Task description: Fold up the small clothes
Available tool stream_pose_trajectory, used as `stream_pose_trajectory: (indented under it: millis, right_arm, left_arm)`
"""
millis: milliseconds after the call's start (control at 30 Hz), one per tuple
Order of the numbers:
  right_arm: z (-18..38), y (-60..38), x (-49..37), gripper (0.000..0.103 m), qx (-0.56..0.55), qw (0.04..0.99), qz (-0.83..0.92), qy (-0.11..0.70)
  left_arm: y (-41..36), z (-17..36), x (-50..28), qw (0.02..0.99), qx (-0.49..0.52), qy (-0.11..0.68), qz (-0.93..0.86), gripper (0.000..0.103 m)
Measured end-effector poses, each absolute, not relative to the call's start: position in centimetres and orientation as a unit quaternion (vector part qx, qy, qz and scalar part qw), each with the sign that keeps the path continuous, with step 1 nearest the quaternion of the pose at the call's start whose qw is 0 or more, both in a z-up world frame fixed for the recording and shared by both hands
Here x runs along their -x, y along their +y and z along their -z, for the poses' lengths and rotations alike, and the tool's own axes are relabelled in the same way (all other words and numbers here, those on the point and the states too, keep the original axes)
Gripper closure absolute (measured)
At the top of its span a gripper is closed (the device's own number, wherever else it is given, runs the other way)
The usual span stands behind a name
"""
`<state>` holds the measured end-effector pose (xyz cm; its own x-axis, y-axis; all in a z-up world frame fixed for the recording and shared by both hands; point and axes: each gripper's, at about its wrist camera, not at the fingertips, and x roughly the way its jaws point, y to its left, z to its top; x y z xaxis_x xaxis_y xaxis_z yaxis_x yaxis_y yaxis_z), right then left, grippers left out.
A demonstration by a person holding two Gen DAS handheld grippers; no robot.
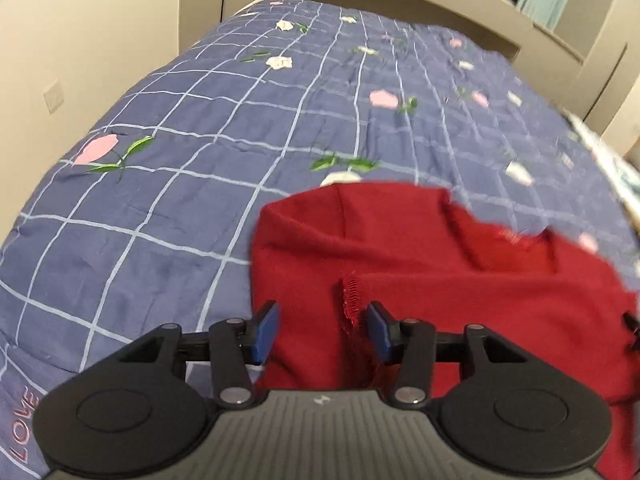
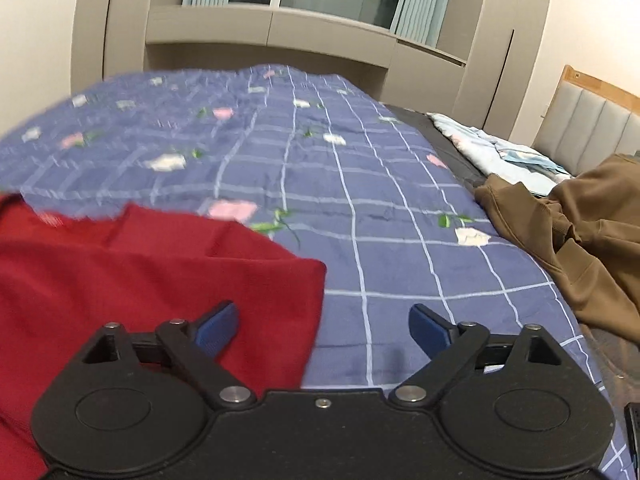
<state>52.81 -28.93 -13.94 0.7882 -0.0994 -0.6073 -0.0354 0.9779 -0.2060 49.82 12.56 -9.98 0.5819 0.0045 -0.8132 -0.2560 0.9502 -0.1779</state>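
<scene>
Far edges of the dark red knit garment [image 1: 400,264] are blurring out in both views, and its lower part is getting cut off behind the tool bodies. It is lying on the blue grid-checked floral quilt [image 1: 180,184] covering the bed. The left tool [image 1: 322,330] is sitting half open over the garment; a frayed seam is lying between its blue pads, not pinched as far as visible. The right tool [image 2: 324,330] is gaping wide at the garment's corner, gripping nothing. A brown sweatshirt [image 2: 580,240] is lying crumpled at the right, partly cropped.
</scene>
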Motion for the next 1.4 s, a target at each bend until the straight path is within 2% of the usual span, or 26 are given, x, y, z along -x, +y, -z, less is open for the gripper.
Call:
stream_pose_trajectory:
  millis: [167,267,367,467,600,800,1000,1167,1233,1333,1400]
  right_arm:
    - [13.5,-29.5,-52.5,0.006,0.095,0.943,0.022,0.318]
    - [12.5,-29.6,-50.8,0.006,0.081,0.948,0.009,0.307]
    - [11.7,-29.2,-48.5,0.004,0.085,0.951,-0.008,0.297]
    - [12.2,-28.6,-47.2,0.003,0.104,0.946,-0.018,0.306]
    - [13.3,-28.3,-47.4,0.001,0.117,0.938,-0.014,0.325]
    - [12.0,-28.3,-45.8,0.001,0.113,0.945,-0.021,0.308]
    - [13.3,-29.3,-45.2,0.001,0.093,0.933,-0.017,0.347]
    - [12.7,-29.8,-43.4,0.001,0.064,0.943,-0.017,0.326]
    - [12.3,-29.7,-42.7,0.001,0.061,0.946,-0.024,0.318]
    - [12.3,-29.4,-41.7,0.001,0.053,0.948,-0.022,0.314]
    - [12.5,-29.2,-41.1,0.001,0.043,0.947,-0.024,0.317]
  left_arm:
    - [12.5,10.0,-49.3,0.883,0.134,0.443,-0.076,0.045]
    - [12.4,9.0,-48.6,0.884,0.127,0.441,-0.091,0.029]
    - [12.2,8.4,-46.9,0.894,0.118,0.424,-0.085,0.021]
    - [12.3,9.8,-46.3,0.884,0.116,0.443,-0.096,0.019]
    - [13.1,11.3,-46.3,0.877,0.146,0.446,-0.102,0.011]
    - [13.5,9.8,-44.7,0.875,0.164,0.444,-0.103,0.011]
    - [15.4,10.7,-41.3,0.864,0.194,0.447,-0.127,0.01]
    - [16.6,10.2,-39.0,0.879,0.219,0.408,-0.117,0.01]
    - [17.1,10.0,-39.4,0.882,0.226,0.398,-0.108,0.014]
    - [17.2,10.3,-40.7,0.883,0.236,0.394,-0.091,0.026]
    - [17.0,10.9,-41.8,0.878,0.244,0.403,-0.084,0.042]
